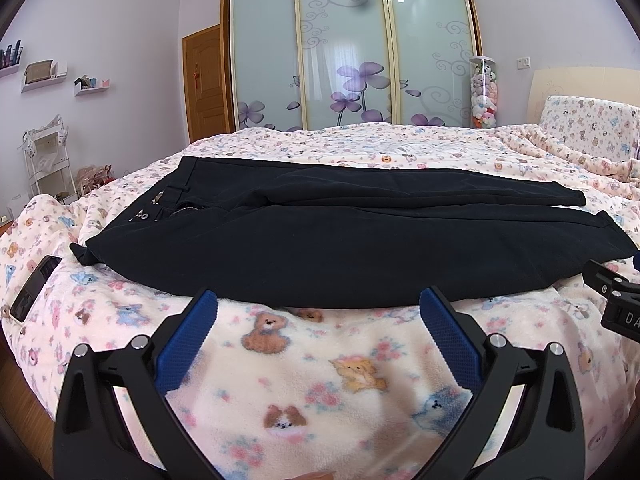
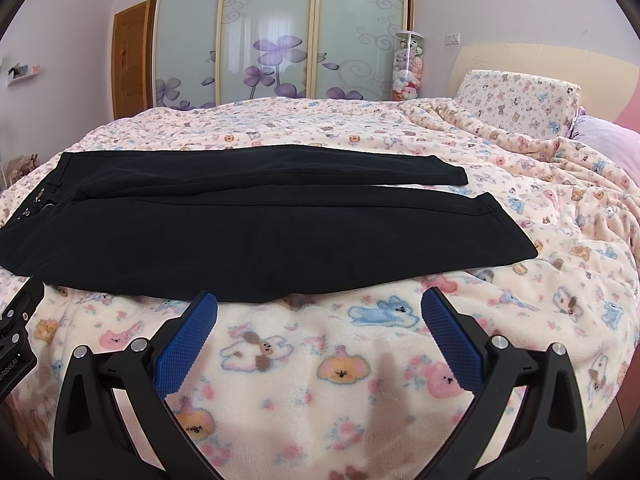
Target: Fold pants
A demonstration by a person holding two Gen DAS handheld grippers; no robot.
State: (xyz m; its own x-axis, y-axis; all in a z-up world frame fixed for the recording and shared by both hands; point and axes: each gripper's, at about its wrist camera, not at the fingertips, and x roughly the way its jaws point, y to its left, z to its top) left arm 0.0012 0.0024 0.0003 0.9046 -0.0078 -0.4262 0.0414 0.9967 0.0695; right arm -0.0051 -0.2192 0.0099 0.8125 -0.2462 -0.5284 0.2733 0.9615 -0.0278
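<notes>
A pair of dark pants lies flat and unfolded across the bed, on a fleece blanket printed with bears. The waistband with its zipper points to the left, and the two legs run to the right, side by side with a narrow gap at the hems. The left tool hovers just above the blanket near the front edge of the pants, its blue fingers spread wide and holding nothing. The right tool sits likewise near that edge, spread and empty. A phone rests on the blanket left of the waistband.
</notes>
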